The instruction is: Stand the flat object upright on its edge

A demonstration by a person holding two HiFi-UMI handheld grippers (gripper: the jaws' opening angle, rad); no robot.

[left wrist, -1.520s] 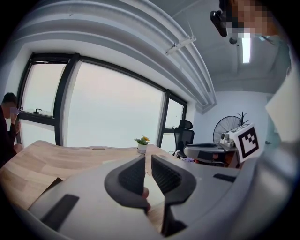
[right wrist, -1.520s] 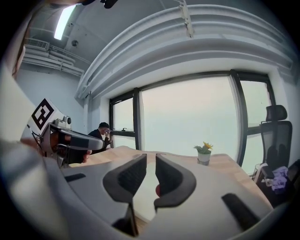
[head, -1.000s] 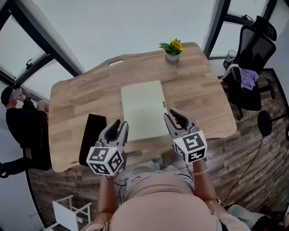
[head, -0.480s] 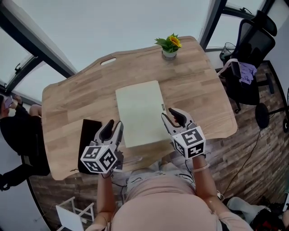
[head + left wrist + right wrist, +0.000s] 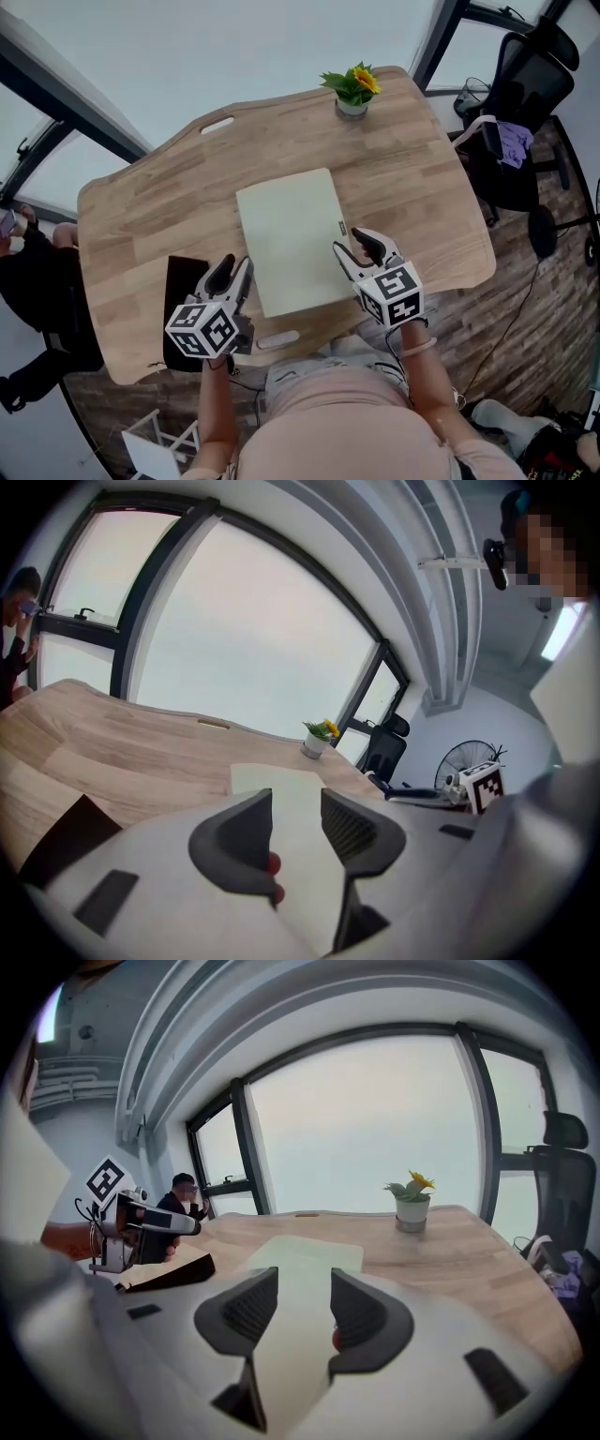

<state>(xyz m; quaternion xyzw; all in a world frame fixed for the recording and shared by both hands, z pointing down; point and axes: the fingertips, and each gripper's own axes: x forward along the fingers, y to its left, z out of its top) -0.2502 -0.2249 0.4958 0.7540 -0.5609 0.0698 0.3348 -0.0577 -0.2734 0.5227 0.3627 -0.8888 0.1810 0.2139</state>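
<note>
Wooden desk (image 5: 159,216): pale green rectangular board (image 5: 292,239) lying flat, corners rounded.

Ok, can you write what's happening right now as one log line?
board: flat on table | left gripper: jaws just opening, nothing between | right gripper: jaws just opening, nothing between | step: not yet gripped

Pale green flat object (image 5: 292,239), perhaps a board, flat on the table's middle.
</note>
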